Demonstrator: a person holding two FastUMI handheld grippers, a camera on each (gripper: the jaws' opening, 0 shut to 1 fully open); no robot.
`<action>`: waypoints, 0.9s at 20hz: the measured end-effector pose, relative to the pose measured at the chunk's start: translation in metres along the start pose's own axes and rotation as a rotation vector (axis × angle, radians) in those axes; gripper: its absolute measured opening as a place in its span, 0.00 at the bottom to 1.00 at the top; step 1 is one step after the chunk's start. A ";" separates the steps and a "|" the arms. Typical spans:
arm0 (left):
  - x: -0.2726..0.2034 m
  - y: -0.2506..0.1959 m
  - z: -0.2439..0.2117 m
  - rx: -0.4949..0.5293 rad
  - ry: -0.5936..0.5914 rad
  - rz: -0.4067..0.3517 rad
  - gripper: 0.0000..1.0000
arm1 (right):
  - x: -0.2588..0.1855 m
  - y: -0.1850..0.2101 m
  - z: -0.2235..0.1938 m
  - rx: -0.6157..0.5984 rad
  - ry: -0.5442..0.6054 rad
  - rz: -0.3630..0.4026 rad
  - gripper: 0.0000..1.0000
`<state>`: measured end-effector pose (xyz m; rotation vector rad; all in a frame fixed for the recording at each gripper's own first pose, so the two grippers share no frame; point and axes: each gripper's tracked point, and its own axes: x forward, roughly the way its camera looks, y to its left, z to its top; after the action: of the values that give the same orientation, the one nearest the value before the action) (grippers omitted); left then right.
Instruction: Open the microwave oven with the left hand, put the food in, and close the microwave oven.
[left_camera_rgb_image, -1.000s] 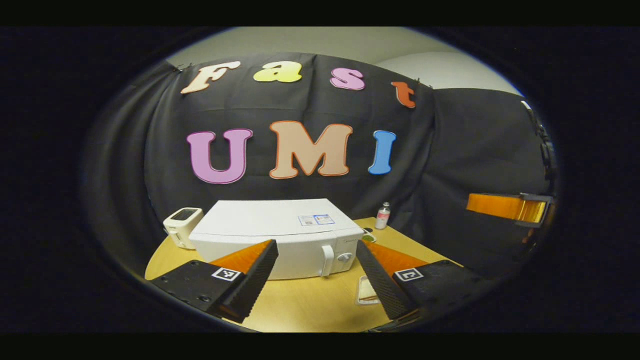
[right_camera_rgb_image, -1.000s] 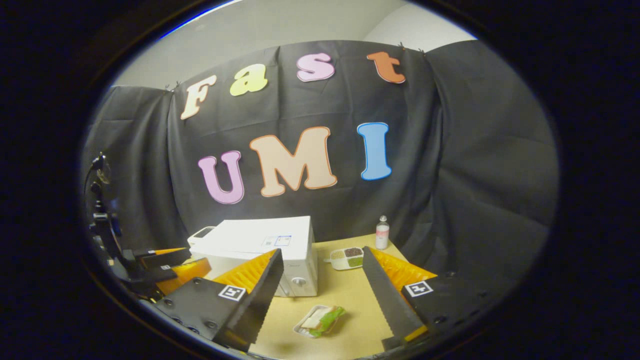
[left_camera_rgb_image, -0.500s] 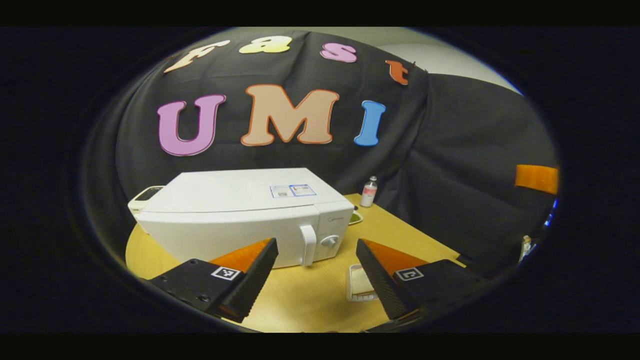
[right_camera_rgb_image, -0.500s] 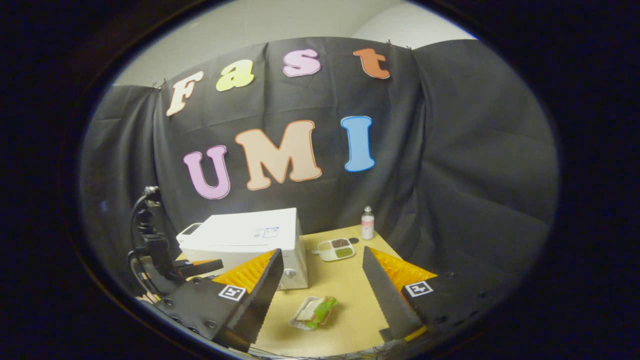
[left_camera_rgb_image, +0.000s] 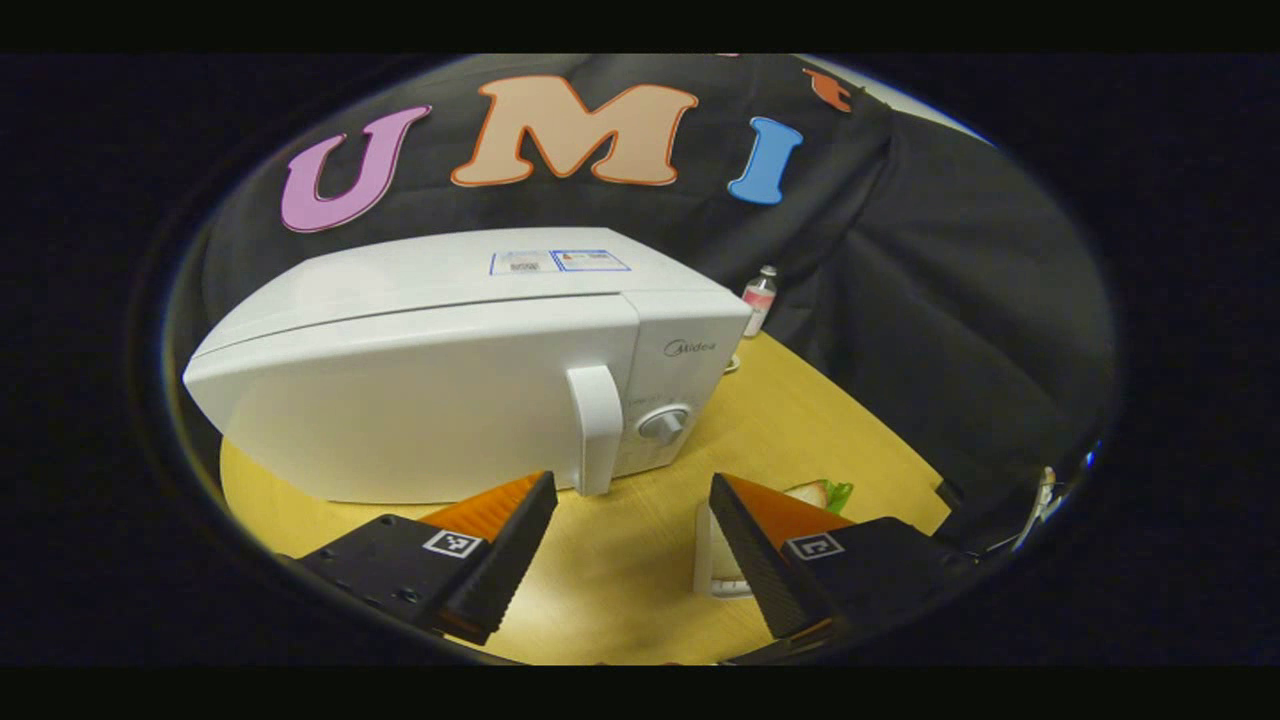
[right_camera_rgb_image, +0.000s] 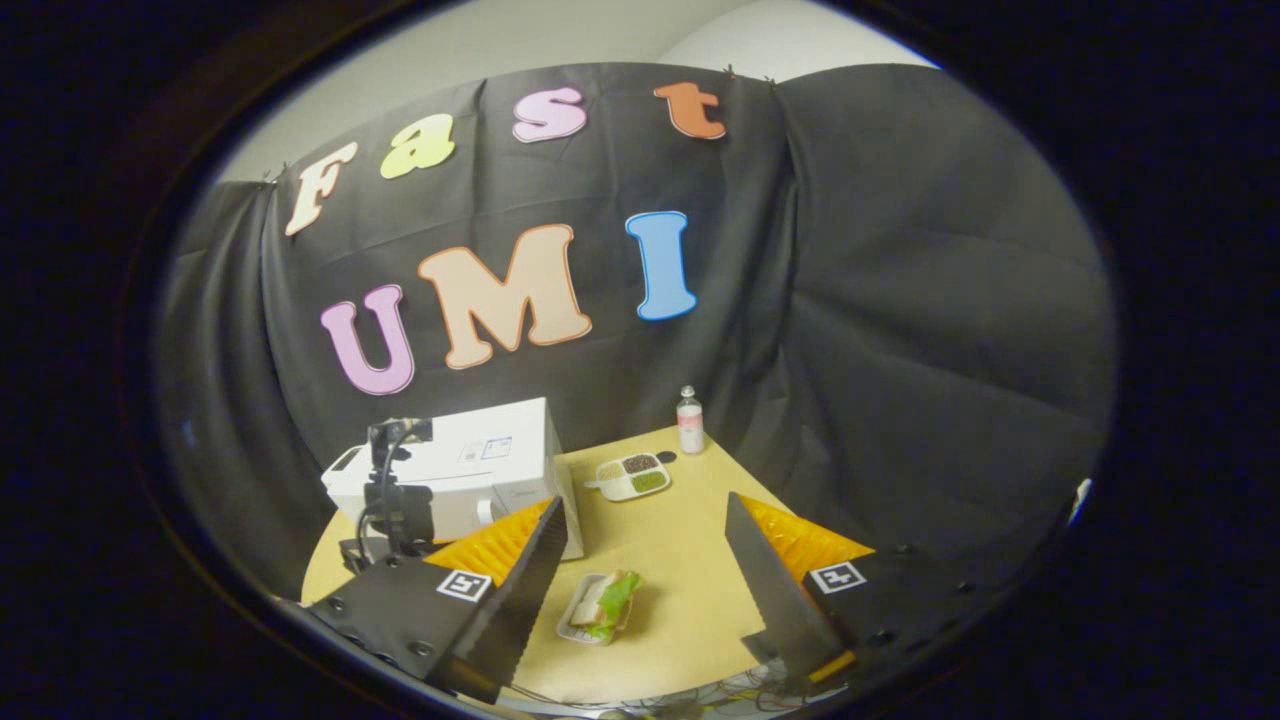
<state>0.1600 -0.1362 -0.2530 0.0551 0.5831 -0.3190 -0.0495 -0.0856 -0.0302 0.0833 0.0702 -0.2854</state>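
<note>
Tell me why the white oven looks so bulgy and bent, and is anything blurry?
Left gripper view: the lens is a fisheye held close, so the microwave bows outward and its straight edges curve; its handle stays fairly sharp. Right gripper view: the microwave sits farther off and looks smaller and straighter, and the sandwich tray is slightly soft.

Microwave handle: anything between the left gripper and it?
Nothing visible. The left gripper is open, with bare table between it and the handle on the closed microwave door. The sandwich tray sits off to the side.
</note>
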 end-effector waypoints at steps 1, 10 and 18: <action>0.007 0.003 -0.005 -0.011 0.022 0.005 0.94 | 0.000 -0.002 -0.001 0.001 0.002 -0.003 0.99; 0.039 0.013 -0.019 -0.030 0.124 0.062 0.84 | 0.008 -0.004 -0.013 -0.021 0.044 -0.003 0.99; 0.053 0.031 -0.005 -0.052 0.132 0.166 0.59 | 0.022 -0.004 -0.029 -0.039 0.088 0.020 0.99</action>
<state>0.2083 -0.1209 -0.2873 0.0743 0.7131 -0.1390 -0.0313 -0.0931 -0.0614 0.0578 0.1624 -0.2598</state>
